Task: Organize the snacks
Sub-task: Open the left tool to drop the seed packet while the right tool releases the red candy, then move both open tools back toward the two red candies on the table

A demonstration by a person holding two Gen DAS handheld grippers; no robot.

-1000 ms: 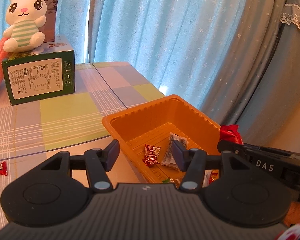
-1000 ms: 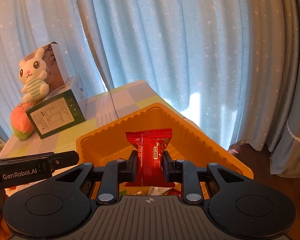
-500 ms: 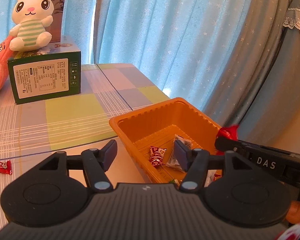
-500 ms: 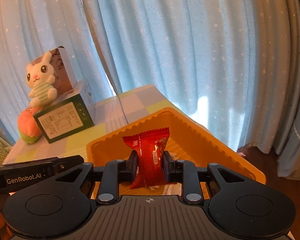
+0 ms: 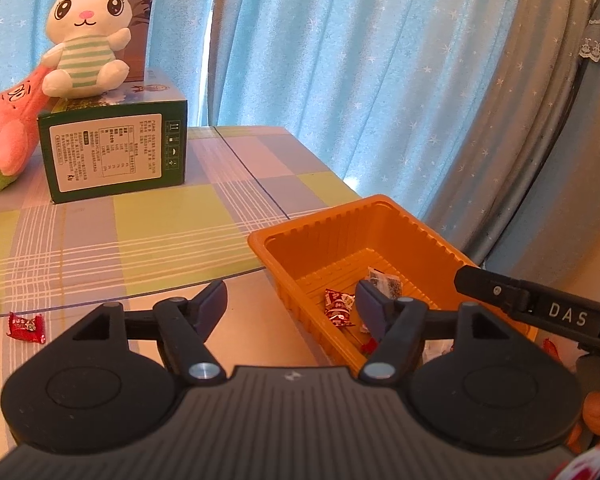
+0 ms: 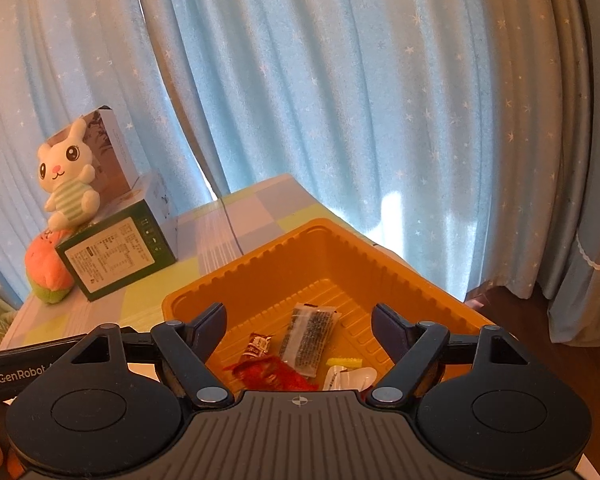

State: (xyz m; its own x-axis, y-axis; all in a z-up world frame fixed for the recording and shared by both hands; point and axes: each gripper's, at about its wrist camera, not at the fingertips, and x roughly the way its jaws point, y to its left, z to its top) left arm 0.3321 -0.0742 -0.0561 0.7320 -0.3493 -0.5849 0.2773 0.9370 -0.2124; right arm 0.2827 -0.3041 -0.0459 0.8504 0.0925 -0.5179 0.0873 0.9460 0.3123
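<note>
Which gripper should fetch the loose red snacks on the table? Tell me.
Left. The left gripper is open and empty, with the red snacks at the left of its view. The right gripper, also open, hangs over the tray.

- Left black plastic two-finger gripper: ribbed grey housing, round silver pivot screws, dark blue-grey pads.
- Right black plastic two-finger gripper: same build, white "DAS" lettering on its side.

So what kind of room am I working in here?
Most likely a home living or dining room: a table with a checked cloth, blue star-print curtains, and a plush rabbit sitting on a green box.
</note>
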